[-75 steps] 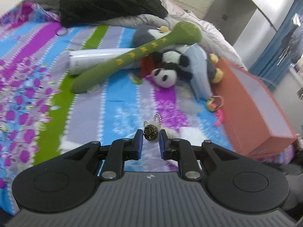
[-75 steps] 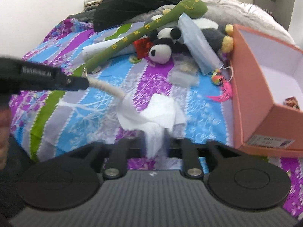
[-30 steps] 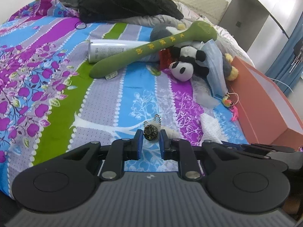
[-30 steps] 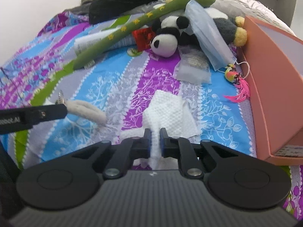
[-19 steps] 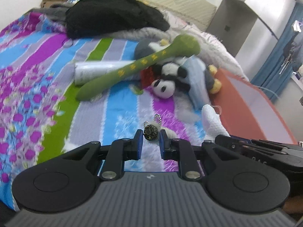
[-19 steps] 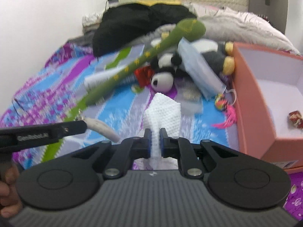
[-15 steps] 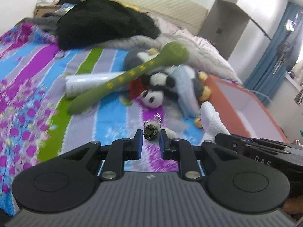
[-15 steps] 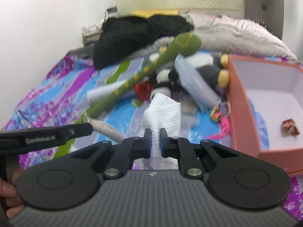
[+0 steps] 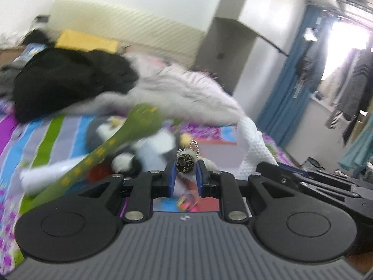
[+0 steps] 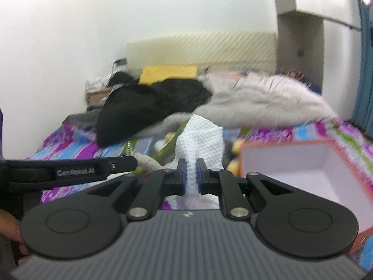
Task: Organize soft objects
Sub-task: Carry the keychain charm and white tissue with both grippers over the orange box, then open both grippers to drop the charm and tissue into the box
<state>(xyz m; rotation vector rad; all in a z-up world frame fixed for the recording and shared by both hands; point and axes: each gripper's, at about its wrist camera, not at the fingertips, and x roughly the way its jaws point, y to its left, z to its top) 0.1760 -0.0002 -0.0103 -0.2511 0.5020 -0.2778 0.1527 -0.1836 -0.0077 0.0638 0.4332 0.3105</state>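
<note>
- The left gripper [image 9: 185, 165] is clamped on a small furry keychain charm [image 9: 185, 161]; the charm's dark glittery round face sits between the blue pads [image 9: 171, 171], with its bead chain loop at 12 o'clock just above.
- The right gripper [image 10: 190, 170] is pinched narrow on a white textured paper towel [image 10: 199, 137]; the towel stands up at 12 o'clock from the pads and bunches below them too.
- In the left wrist view the same towel rises at 2 o'clock from the charm, beside the right gripper's black body at 3 to 4 o'clock.
- In the right wrist view the left gripper's finger reaches in from 9 o'clock, with the charm's pale furry tail at its tip.
- An orange box [image 10: 335, 150] with a white inside lies open at 3 o'clock of the right gripper.
- A green plush snake [image 9: 112, 144] and a panda plush [image 9: 126, 163] lie at 10 o'clock of the left gripper on the striped floral bedsheet [image 9: 28, 140]; all are blurred.
- Farther off at 11 o'clock sits a black garment [image 10: 151, 102], with a grey fluffy blanket [image 10: 268, 102] at 1 o'clock.
</note>
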